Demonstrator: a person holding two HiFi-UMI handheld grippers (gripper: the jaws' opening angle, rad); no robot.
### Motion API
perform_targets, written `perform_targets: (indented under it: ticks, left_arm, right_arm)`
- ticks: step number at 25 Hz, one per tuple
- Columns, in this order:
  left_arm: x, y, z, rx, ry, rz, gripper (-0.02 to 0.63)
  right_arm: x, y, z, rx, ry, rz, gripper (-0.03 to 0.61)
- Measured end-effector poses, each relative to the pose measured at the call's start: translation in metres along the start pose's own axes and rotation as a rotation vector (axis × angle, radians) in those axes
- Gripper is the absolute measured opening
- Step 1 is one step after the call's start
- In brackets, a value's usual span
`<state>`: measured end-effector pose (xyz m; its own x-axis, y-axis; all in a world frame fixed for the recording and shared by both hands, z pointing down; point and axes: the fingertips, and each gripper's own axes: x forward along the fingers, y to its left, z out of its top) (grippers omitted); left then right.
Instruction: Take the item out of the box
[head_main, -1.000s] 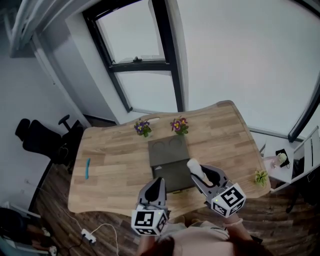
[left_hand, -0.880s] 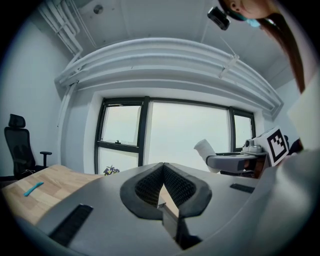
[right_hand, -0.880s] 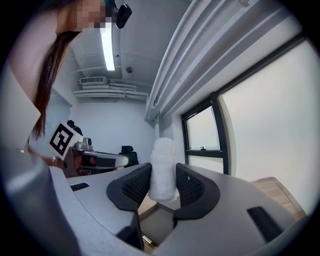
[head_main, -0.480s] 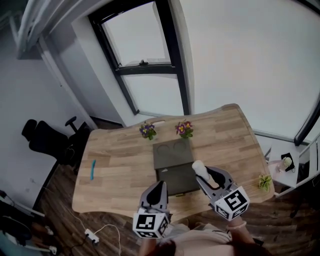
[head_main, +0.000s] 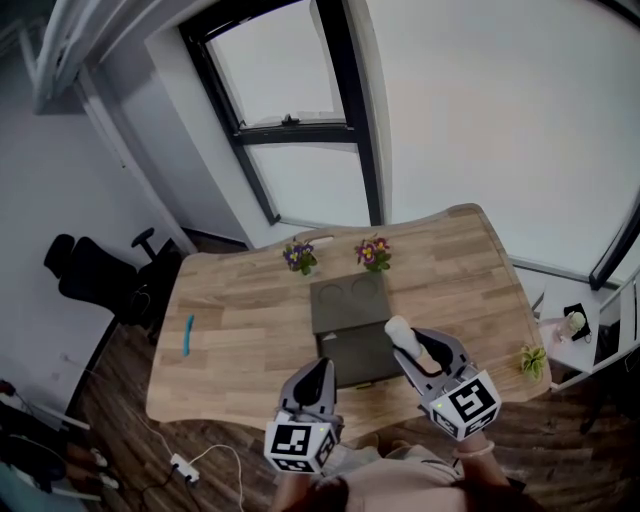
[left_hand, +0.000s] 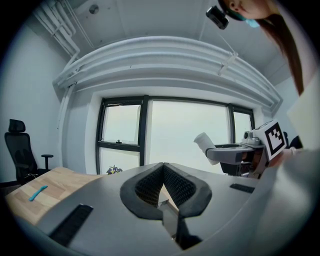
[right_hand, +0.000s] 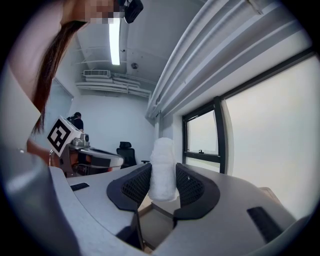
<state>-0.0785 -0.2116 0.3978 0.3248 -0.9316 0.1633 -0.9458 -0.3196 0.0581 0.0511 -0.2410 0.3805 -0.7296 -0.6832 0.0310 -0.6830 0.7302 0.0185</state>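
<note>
A dark grey box (head_main: 352, 352) lies open on the wooden table (head_main: 240, 320), its lid (head_main: 347, 300) folded back with two round hollows in it. My right gripper (head_main: 402, 338) hovers above the box's right side, shut on a white, roll-shaped item (head_main: 396, 329). In the right gripper view the white item (right_hand: 163, 169) stands upright between the two pads of that gripper (right_hand: 163, 187). My left gripper (head_main: 318, 372) hangs over the box's near left corner. In the left gripper view its jaws (left_hand: 163, 172) meet at the tips, shut with nothing in them.
Two small pots of purple flowers (head_main: 300, 256) (head_main: 372, 251) stand behind the box. A blue object (head_main: 187, 335) lies at the table's left. A black office chair (head_main: 95, 282) stands left of the table, a power strip (head_main: 180, 467) lies on the floor, a small plant (head_main: 530, 360) sits at the right.
The whole scene has slid slightly in the head view as the head moved. Both grippers keep their places, and the white item stays in the right jaws.
</note>
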Motion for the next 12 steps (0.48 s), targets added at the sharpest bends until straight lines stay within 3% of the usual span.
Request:
perform_targets:
  ticks: [12]
  left_arm:
    - [-0.0051,0.0085,-0.0004,0.007,0.018,-0.038,0.002]
  right_arm:
    - [0.0013,0.0025,0.0030,-0.005,0.017,-0.035,0.138]
